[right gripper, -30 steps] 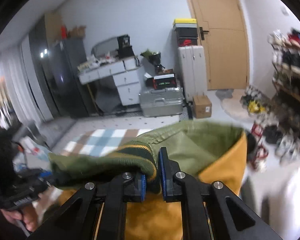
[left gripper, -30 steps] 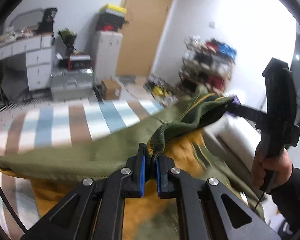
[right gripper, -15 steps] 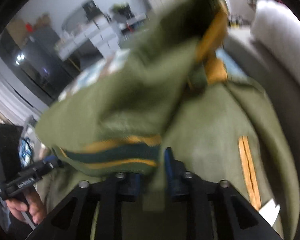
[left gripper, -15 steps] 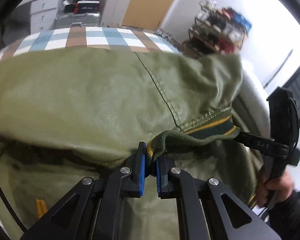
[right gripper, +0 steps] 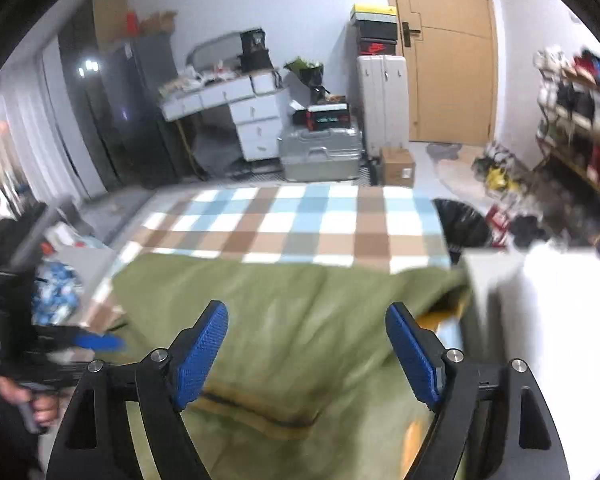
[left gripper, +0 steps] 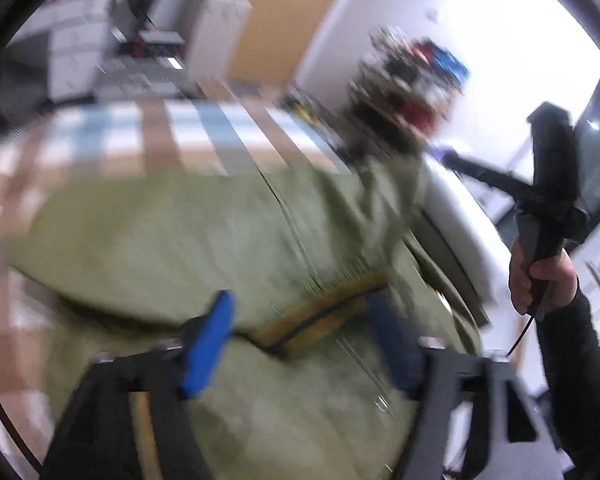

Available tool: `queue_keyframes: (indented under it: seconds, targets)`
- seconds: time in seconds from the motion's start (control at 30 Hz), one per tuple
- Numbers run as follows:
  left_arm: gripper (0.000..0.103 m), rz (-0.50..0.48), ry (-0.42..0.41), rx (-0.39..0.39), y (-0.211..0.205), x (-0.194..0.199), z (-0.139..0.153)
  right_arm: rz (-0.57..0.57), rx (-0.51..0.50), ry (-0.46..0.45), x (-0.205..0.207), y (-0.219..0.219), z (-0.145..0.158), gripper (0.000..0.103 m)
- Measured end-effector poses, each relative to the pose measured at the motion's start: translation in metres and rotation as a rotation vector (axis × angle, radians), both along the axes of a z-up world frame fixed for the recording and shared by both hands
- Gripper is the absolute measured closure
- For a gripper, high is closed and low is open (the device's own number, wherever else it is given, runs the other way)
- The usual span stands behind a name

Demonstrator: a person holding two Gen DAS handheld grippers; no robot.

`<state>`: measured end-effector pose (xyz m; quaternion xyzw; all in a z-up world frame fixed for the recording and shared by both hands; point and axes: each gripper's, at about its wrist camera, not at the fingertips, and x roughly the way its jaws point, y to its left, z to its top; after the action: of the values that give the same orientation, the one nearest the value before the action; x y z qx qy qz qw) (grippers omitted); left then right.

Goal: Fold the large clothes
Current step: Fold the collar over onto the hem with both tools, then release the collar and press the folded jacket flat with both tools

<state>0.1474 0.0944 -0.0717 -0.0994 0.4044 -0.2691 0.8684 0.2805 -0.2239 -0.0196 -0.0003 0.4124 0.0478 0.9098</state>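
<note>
Left wrist view, blurred throughout, looks steeply down past the left gripper (left gripper: 300,344), whose black linkage arms end in blue pads (left gripper: 206,350) standing wide apart; the jaws are opening, and nothing is pressed between them. Below and just beyond the pads lies the olive-green jacket (left gripper: 204,240), spread flat on a checked blanket (left gripper: 148,148) of blue, brown and white squares. Its shell is smooth and faintly glossy, with a stitched seam running down the middle, and its ribbed hem band (left gripper: 320,316), yellow with a dark stripe, lies in the gap between the two pads without touching either. At the right edge of this view a hand (left gripper: 540,280) in a dark sleeve grips the black handle of the right gripper (left gripper: 452,158), held up over a white cushioned edge. Right wrist view is sharper: the right gripper (right gripper: 306,350) points down at the same jacket (right gripper: 300,300), its textured blue pads (right gripper: 198,356) far apart and the jaws opening, empty. The garment's folded upper layer fills the space under and ahead of the fingers, the striped hem band (right gripper: 260,410) low between them. At the left edge, the other hand (right gripper: 40,404) holds the left gripper (right gripper: 100,342) beside the jacket.
</note>
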Motion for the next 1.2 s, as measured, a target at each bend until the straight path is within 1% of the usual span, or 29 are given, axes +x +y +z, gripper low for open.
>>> queue_keyframes:
  seconds: [0.03, 0.07, 0.1, 0.13, 0.17, 0.2, 0.23, 0.27, 0.3, 0.33, 0.37, 0.4, 0.43, 0.47, 0.5, 0.57, 0.6, 0.63, 0.67, 0.7, 0.73, 0.77, 0.8, 0.83, 0.87, 0.93, 1.0, 1.13, 1.2]
  targets:
    - [0.03, 0.031, -0.02, 0.014, 0.006, 0.008, 0.005, -0.009, -0.049, 0.011, 0.015, -0.001, -0.005, 0.022]
    - [0.03, 0.055, -0.024, 0.033, 0.01, 0.018, 0.007, -0.023, -0.11, 0.033, 0.033, -0.003, -0.015, 0.022]
    - [0.03, 0.071, -0.018, 0.056, 0.013, 0.03, 0.006, -0.039, -0.134, 0.068, 0.044, -0.005, -0.028, 0.024]
    - [0.03, 0.083, -0.01, 0.081, 0.016, 0.044, 0.002, -0.074, -0.159, 0.142, 0.062, -0.015, -0.05, 0.025]
    - [0.03, 0.103, -0.001, 0.107, 0.02, 0.054, -0.004, -0.104, -0.165, 0.191, 0.056, -0.026, -0.071, 0.027]
    - [0.03, 0.127, 0.018, 0.138, 0.023, 0.065, -0.013, -0.132, -0.164, 0.245, 0.063, -0.033, -0.091, 0.028]
    - [0.03, 0.131, 0.044, 0.155, 0.024, 0.072, -0.023, -0.151, -0.158, 0.325, 0.065, -0.044, -0.118, 0.029]
    - [0.03, 0.129, 0.085, 0.164, 0.025, 0.081, -0.037, -0.15, -0.136, 0.347, 0.061, -0.054, -0.131, 0.03]
    - [0.03, 0.128, 0.133, 0.169, 0.026, 0.087, -0.053, -0.15, -0.086, 0.338, 0.048, -0.065, -0.142, 0.03]
    - [0.031, 0.125, 0.174, 0.171, 0.028, 0.089, -0.065, -0.149, -0.047, 0.296, 0.04, -0.071, -0.145, 0.03]
    - [0.031, 0.121, 0.201, 0.173, 0.029, 0.091, -0.08, -0.144, -0.043, 0.279, 0.033, -0.071, -0.145, 0.029]
    - [0.031, 0.117, 0.203, 0.181, 0.029, 0.088, -0.09, -0.133, -0.048, 0.273, 0.029, -0.07, -0.144, 0.029]
    - [0.031, 0.106, 0.195, 0.206, 0.025, 0.082, -0.094, -0.128, -0.052, 0.279, 0.028, -0.07, -0.144, 0.029]
    - [0.031, 0.094, 0.181, 0.238, 0.022, 0.079, -0.093, -0.12, -0.061, 0.298, 0.028, -0.069, -0.142, 0.029]
    - [0.031, 0.076, 0.168, 0.29, 0.016, 0.074, -0.091, -0.111, -0.072, 0.325, 0.031, -0.068, -0.138, 0.029]
    - [0.031, 0.073, 0.186, 0.316, 0.013, 0.067, -0.083, -0.095, -0.097, 0.342, 0.035, -0.063, -0.128, 0.029]
    - [0.031, 0.072, 0.194, 0.305, 0.014, 0.066, -0.077, -0.081, -0.115, 0.306, 0.034, -0.06, -0.117, 0.029]
    - [0.03, 0.083, 0.203, 0.282, 0.017, 0.064, -0.073, -0.069, -0.137, 0.264, 0.032, -0.055, -0.117, 0.029]
    - [0.03, 0.104, 0.224, 0.276, 0.02, 0.065, -0.074, -0.068, -0.18, 0.233, 0.033, -0.054, -0.115, 0.029]
    - [0.03, 0.121, 0.26, 0.277, 0.021, 0.068, -0.08, -0.076, -0.211, 0.263, 0.038, -0.054, -0.123, 0.029]
    - [0.031, 0.123, 0.27, 0.288, 0.02, 0.071, -0.087, -0.071, -0.212, 0.327, 0.043, -0.055, -0.137, 0.029]
    - [0.031, 0.116, 0.249, 0.327, 0.015, 0.072, -0.091, -0.051, -0.197, 0.416, 0.048, -0.054, -0.155, 0.029]
    - [0.031, 0.102, 0.225, 0.398, 0.007, 0.071, -0.093, -0.043, -0.206, 0.421, 0.049, -0.053, -0.161, 0.028]
    - [0.029, 0.105, 0.214, 0.434, 0.002, 0.07, -0.094, -0.037, -0.228, 0.406, 0.049, -0.049, -0.16, 0.028]
    - [0.029, 0.11, 0.214, 0.445, 0.002, 0.071, -0.096, -0.034, -0.242, 0.418, 0.049, -0.047, -0.159, 0.028]
    - [0.029, 0.108, 0.221, 0.452, 0.003, 0.077, -0.098, -0.022, -0.262, 0.429, 0.051, -0.043, -0.158, 0.028]
    - [0.029, 0.103, 0.239, 0.433, 0.008, 0.085, -0.098, 0.001, -0.27, 0.423, 0.055, -0.041, -0.159, 0.028]
    - [0.029, 0.069, 0.252, 0.441, 0.012, 0.101, -0.098, -0.021, -0.194, 0.419, 0.063, -0.047, -0.159, 0.028]
    - [0.029, 0.059, 0.253, 0.437, 0.014, 0.11, -0.097, -0.023, -0.183, 0.4, 0.072, -0.044, -0.164, 0.028]
